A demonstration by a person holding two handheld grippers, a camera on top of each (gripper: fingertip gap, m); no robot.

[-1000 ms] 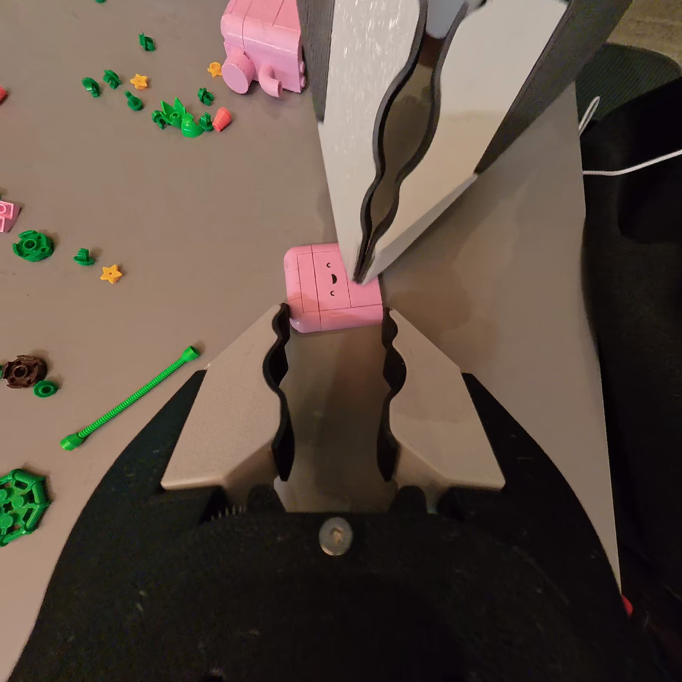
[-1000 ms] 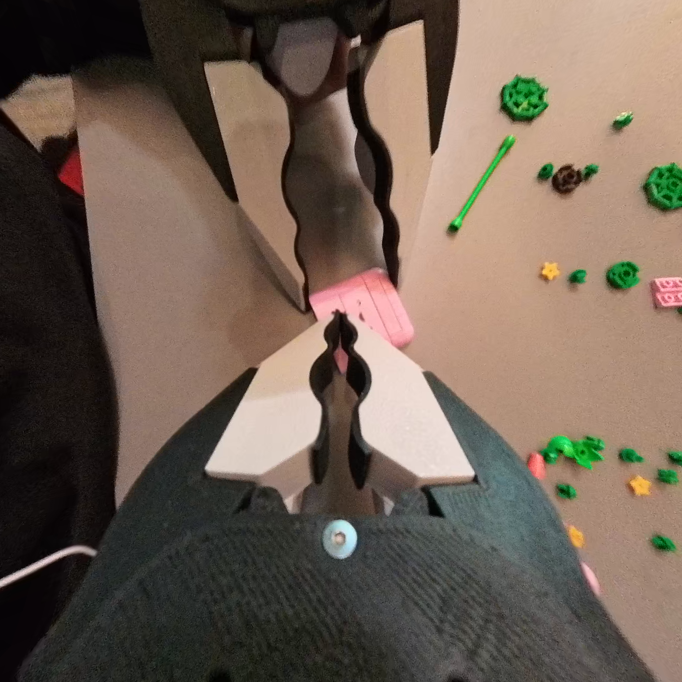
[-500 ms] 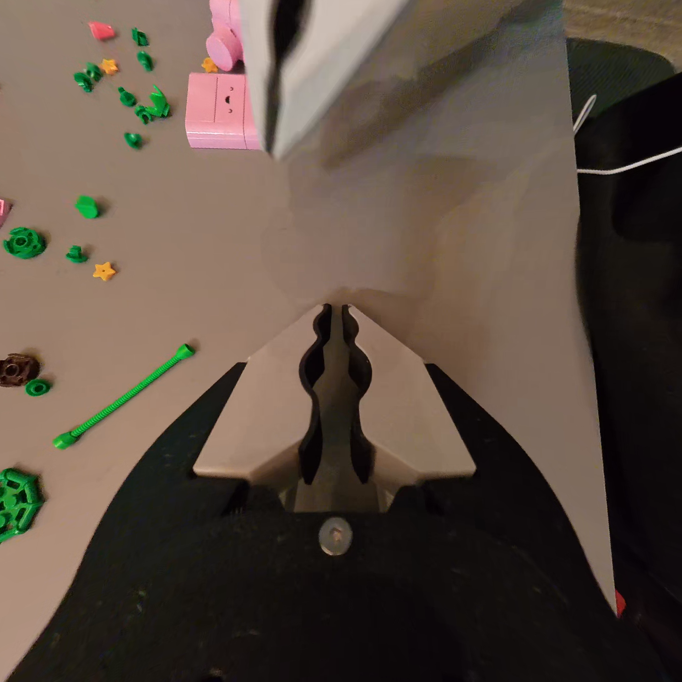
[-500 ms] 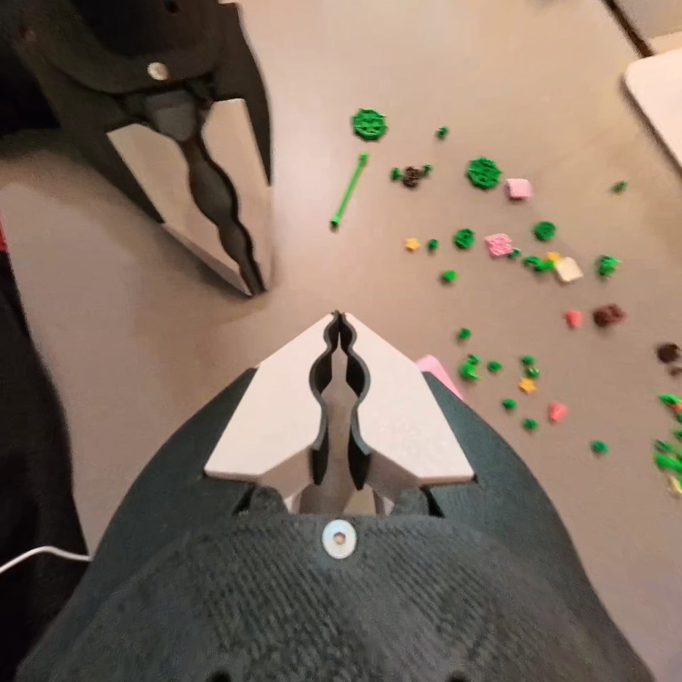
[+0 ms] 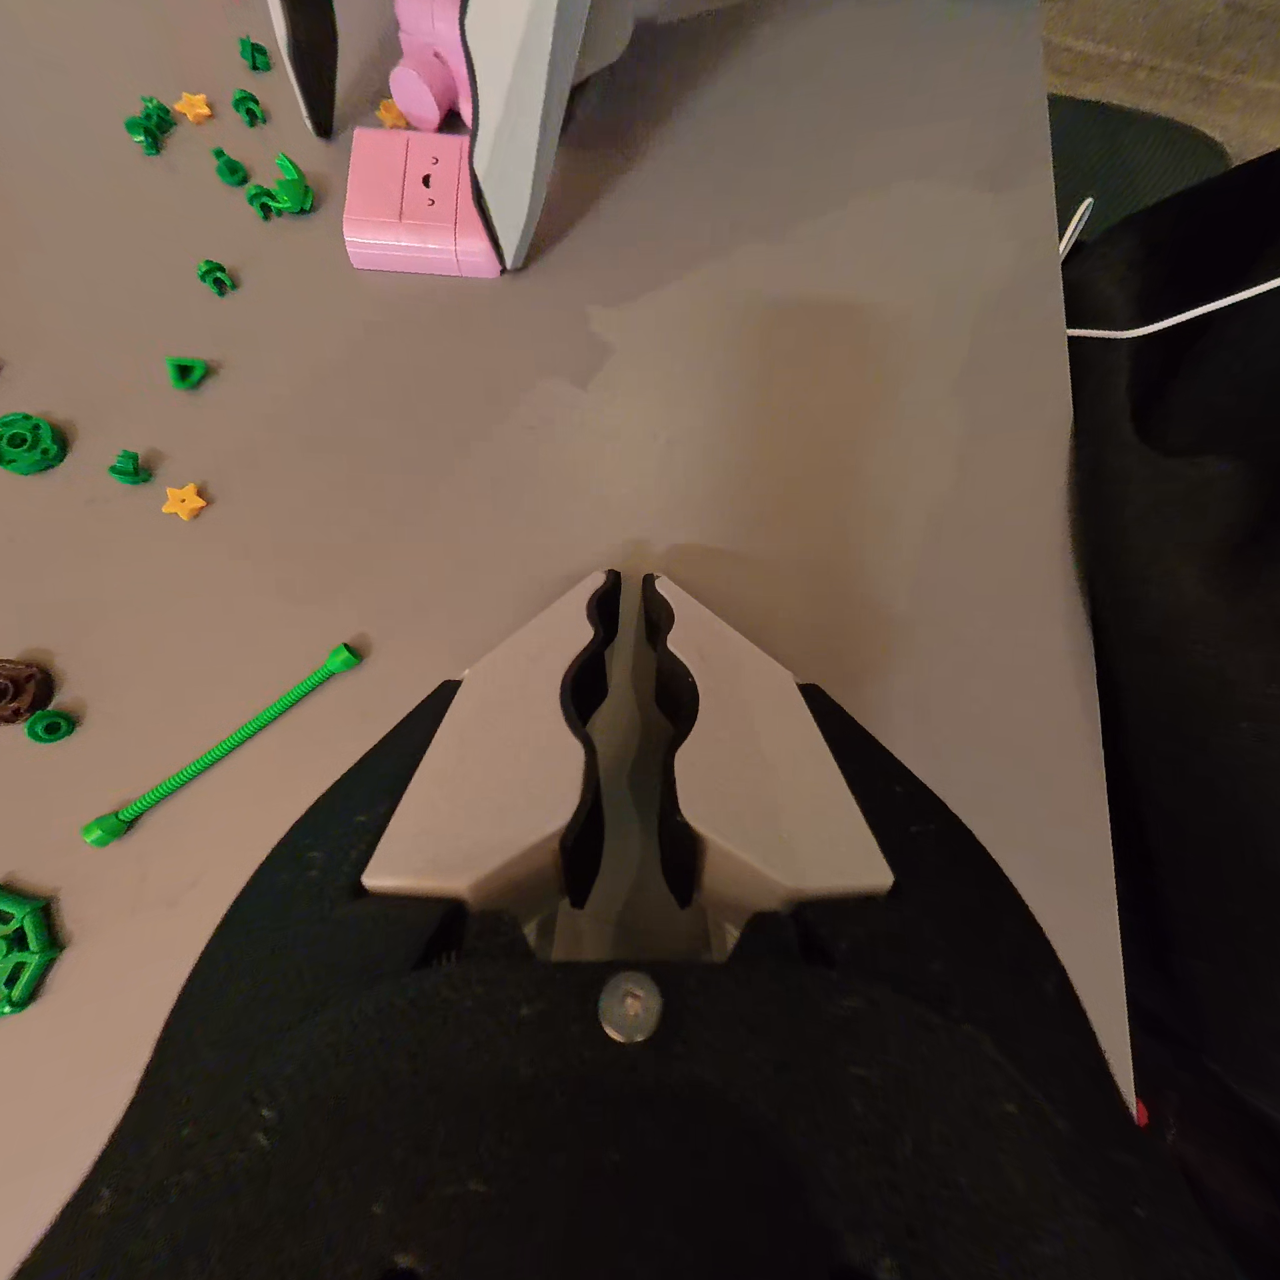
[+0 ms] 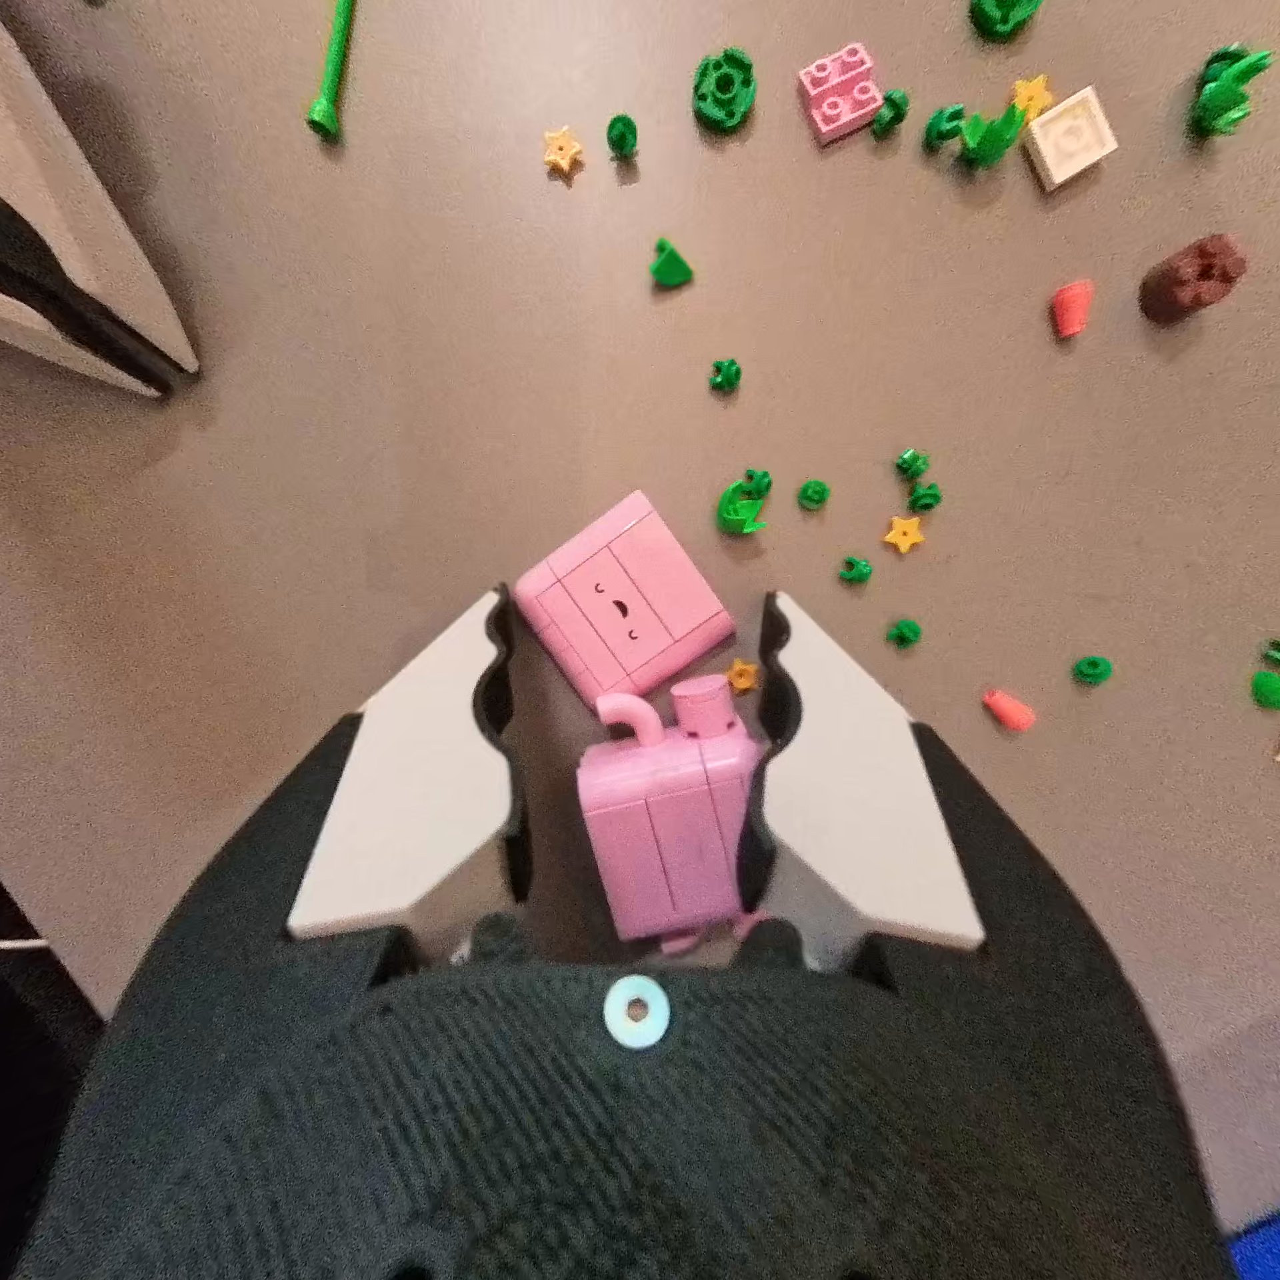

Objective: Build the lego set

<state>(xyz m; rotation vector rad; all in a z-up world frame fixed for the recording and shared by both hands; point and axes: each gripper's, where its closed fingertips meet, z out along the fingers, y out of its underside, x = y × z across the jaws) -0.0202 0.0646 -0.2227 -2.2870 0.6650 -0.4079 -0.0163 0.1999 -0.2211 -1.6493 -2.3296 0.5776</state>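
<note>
Right gripper: fingers spread wide, straddling pink body block, nothing clamped; likely lining up a grasp.
Left gripper: fingers nearly together, empty, parked aside.
Face block: flat on bench.

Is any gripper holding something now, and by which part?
Nothing held. Left gripper is shut, empty. Right gripper is open around the pink brick body with curved handle.
</note>
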